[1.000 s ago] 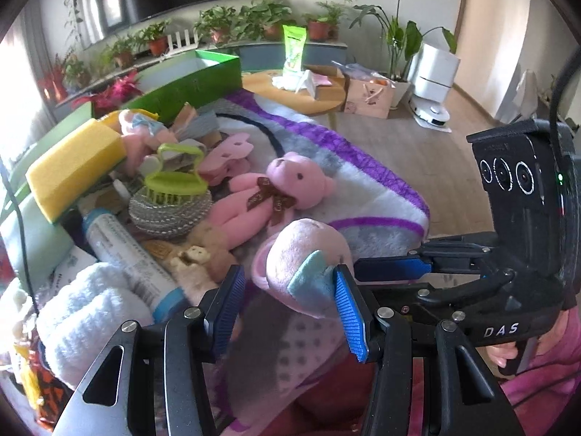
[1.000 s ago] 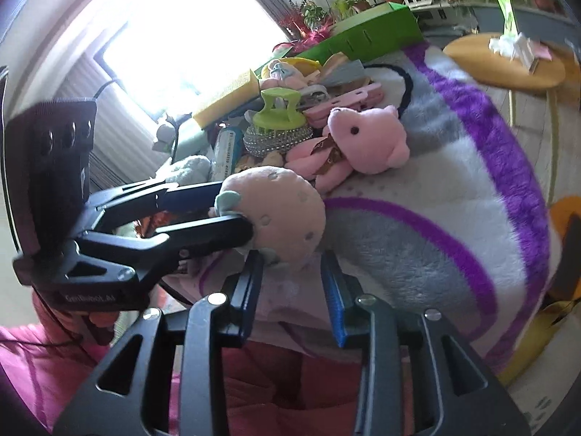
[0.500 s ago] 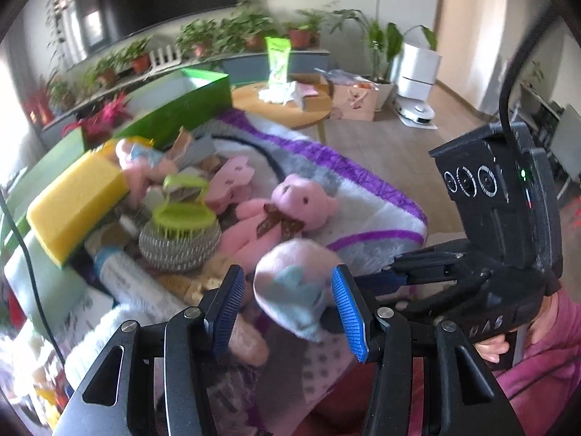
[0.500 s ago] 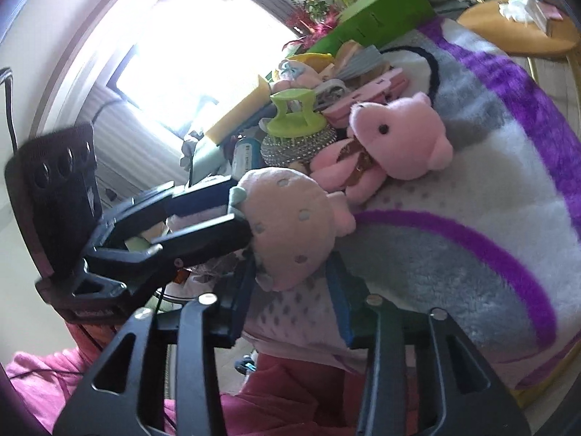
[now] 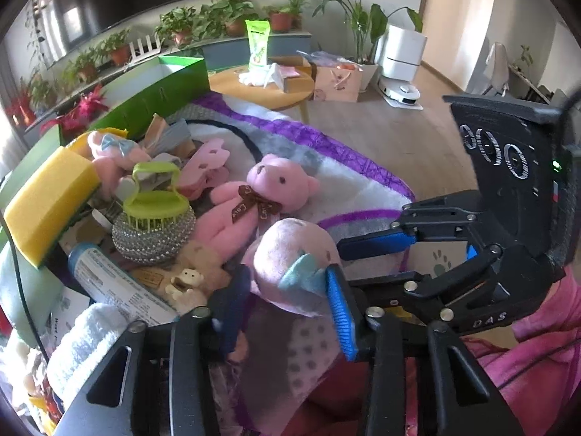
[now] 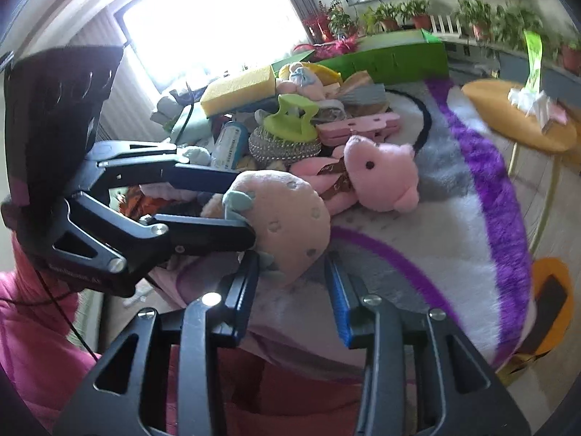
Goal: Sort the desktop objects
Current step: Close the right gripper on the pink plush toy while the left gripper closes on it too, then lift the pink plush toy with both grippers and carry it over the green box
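Observation:
A pink plush strawberry [image 5: 294,258] with teal leaves is held just above the rug between the blue pads of my left gripper [image 5: 287,294], which is shut on it. It also shows in the right wrist view [image 6: 287,218], with my left gripper [image 6: 239,207] clamped on its leaf end. My right gripper [image 6: 292,290] is open just below and in front of the strawberry, its jaws on either side of the toy's lower edge without pressing it. In the left wrist view my right gripper's fingers [image 5: 377,243] reach in from the right behind the strawberry.
A pink teddy bear [image 5: 261,196] lies on the purple, white and grey rug [image 5: 348,181]. A pile lies to the left: a yellow sponge [image 5: 47,200], a steel scrubber with a green handle [image 5: 152,225], a tube [image 5: 116,287], a white towel [image 5: 87,341], pink clips [image 5: 207,167]. A green box [image 5: 152,98] stands behind.
Both grippers moved a little with the strawberry between them. The right gripper's jaws have spread wider. The left gripper stays shut on the toy.

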Demonstrator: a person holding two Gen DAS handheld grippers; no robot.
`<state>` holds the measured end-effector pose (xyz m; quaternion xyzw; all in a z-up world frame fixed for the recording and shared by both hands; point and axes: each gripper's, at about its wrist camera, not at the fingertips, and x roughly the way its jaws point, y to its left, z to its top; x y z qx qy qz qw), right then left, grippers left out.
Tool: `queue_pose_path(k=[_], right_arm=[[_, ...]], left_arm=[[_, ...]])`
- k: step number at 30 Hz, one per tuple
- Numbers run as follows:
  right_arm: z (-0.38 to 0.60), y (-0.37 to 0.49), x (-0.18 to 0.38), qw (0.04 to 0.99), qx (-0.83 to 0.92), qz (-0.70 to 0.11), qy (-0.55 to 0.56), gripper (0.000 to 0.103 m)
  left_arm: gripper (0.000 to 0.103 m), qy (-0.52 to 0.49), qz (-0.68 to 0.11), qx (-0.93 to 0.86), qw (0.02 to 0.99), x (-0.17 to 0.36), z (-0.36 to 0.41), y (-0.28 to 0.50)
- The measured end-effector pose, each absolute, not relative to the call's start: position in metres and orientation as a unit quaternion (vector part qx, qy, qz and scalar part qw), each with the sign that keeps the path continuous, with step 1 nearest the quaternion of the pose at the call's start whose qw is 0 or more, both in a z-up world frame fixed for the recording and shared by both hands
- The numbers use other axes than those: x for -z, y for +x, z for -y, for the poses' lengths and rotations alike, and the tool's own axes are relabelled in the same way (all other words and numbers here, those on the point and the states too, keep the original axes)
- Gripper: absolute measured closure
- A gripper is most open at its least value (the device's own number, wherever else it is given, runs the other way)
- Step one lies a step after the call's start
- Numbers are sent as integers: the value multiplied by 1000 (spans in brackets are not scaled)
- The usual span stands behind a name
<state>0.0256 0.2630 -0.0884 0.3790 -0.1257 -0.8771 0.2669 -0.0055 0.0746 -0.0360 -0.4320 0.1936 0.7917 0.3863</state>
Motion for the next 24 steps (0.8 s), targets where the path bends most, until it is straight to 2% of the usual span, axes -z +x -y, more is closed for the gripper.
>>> queue_pose_path(k=[4, 9, 11, 24], right_arm=[[-272, 23, 99, 281, 861, 184, 383, 65], [-267, 11, 113, 299, 835, 249, 389, 69], [-264, 14, 106, 296, 844, 235, 381, 72], [-271, 24, 51, 296, 882, 168, 327, 72]], left_arm=[[71, -426, -202, -797, 378, 37, -75, -3], [71, -419, -201, -802, 376, 36, -74, -4], [71, -414, -195, -804, 381, 30, -72, -2], [71, -363, -182, -826, 390, -17, -72, -1]])
